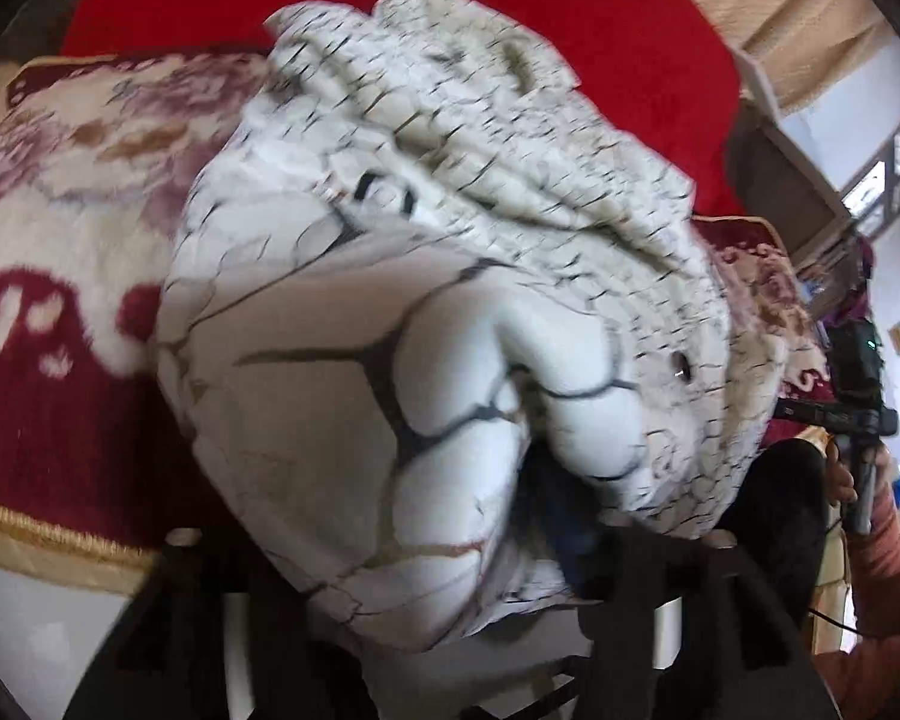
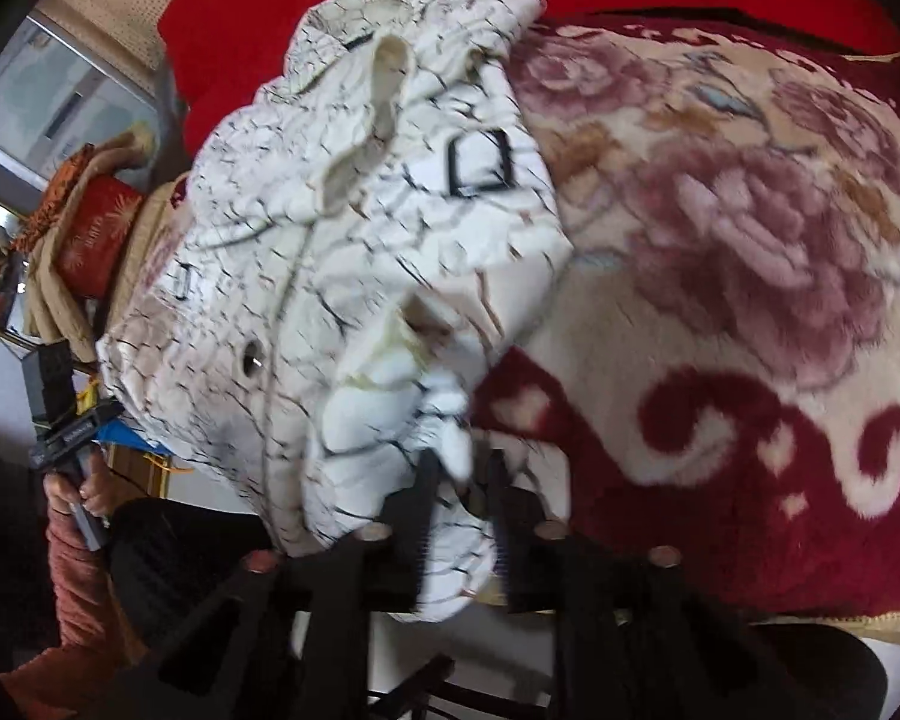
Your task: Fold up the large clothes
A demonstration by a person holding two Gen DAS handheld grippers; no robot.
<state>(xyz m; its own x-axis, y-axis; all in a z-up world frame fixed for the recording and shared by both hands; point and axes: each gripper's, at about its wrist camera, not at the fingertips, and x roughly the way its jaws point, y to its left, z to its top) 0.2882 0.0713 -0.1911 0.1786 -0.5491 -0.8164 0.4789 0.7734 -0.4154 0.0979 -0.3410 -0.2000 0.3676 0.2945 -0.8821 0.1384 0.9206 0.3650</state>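
Note:
A white garment with a black crackle pattern (image 1: 426, 312) hangs bunched in front of the left wrist camera and covers most of my left gripper (image 1: 450, 588), whose jaws are hidden under the cloth. In the right wrist view the same garment (image 2: 354, 252) hangs lifted above the bed, and my right gripper (image 2: 459, 516) is shut on its lower edge, black fingers (image 2: 420, 516) pinching the cloth. The other gripper shows at each view's side, the right one in the left wrist view (image 1: 858, 408) and the left one in the right wrist view (image 2: 66, 420).
A cream and maroon floral blanket (image 2: 720, 276) covers the bed under the garment. A bright red cover (image 1: 510, 18) lies at the far side. A window (image 2: 60, 102) and stacked cushions (image 2: 90, 228) stand at the left of the right wrist view.

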